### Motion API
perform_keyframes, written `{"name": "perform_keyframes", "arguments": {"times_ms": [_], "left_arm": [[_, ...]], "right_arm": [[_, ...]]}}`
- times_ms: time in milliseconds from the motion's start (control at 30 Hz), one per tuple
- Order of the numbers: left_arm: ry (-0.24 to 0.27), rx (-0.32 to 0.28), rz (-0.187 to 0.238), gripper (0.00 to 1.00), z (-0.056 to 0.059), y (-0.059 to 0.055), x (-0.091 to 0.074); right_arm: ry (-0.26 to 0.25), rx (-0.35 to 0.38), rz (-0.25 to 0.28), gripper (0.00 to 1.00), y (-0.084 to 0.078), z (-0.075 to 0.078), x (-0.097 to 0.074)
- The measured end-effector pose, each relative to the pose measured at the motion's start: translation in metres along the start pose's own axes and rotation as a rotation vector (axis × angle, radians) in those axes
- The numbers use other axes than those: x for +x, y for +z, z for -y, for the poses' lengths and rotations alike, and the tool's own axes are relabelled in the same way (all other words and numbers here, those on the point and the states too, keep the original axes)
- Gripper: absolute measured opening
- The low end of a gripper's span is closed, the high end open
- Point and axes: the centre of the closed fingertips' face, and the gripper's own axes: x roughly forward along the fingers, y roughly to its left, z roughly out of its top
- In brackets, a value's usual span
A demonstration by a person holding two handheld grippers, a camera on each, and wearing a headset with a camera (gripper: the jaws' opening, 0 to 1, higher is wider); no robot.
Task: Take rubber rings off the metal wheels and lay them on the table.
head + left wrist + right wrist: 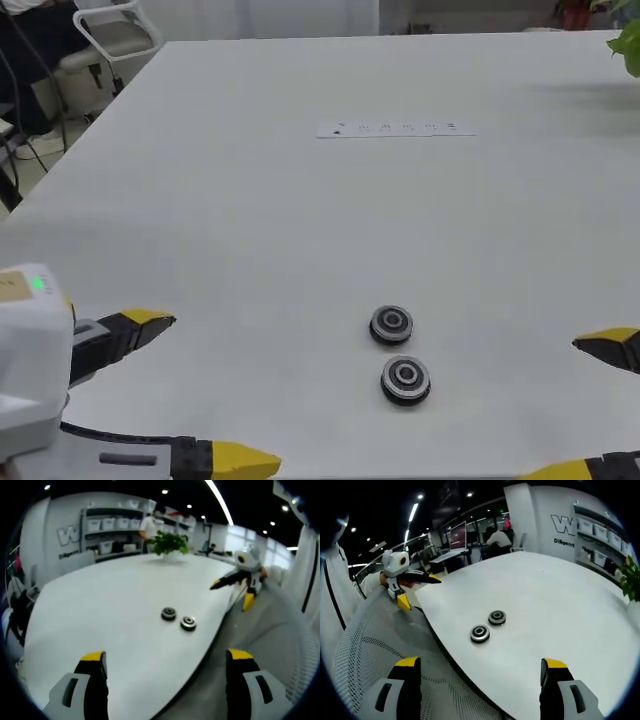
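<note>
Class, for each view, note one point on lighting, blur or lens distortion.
Head view: even light, faint shadows under the black-rimmed round metal wheels on the white table. Left gripper view: fisheye curves the table edge. Right gripper view: same curving, bright ceiling lights.

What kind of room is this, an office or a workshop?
Most likely an open-plan office or lab space: a large white table, shelves of storage bins along the wall, a desk with a monitor, and a potted plant.
</note>
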Motion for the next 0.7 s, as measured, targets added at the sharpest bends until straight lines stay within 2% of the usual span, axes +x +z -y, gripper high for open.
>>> {"name": "perform_keyframes", "arguments": {"times_ms": [133,467,700], "left_arm": [[-0.001,0.003,-0.009,1.00,0.0005,-0.0015,0.0000],[0.020,-0.007,0.001,1.00,-0.0027,0.0003,-0.0010],[0.024,-0.022,0.006,1.00,-0.0033,0.0004,-0.0011]], "right_arm": [[-0.001,0.010,0.015,0.99,0.0022,0.0007,-0.0006],[0.027,0.004,-0.001,0.99,-0.0005,-0.0030,0.0010],[0.028,0.004,-0.004,0.99,-0.0012,-0.0031,0.0007]]}}
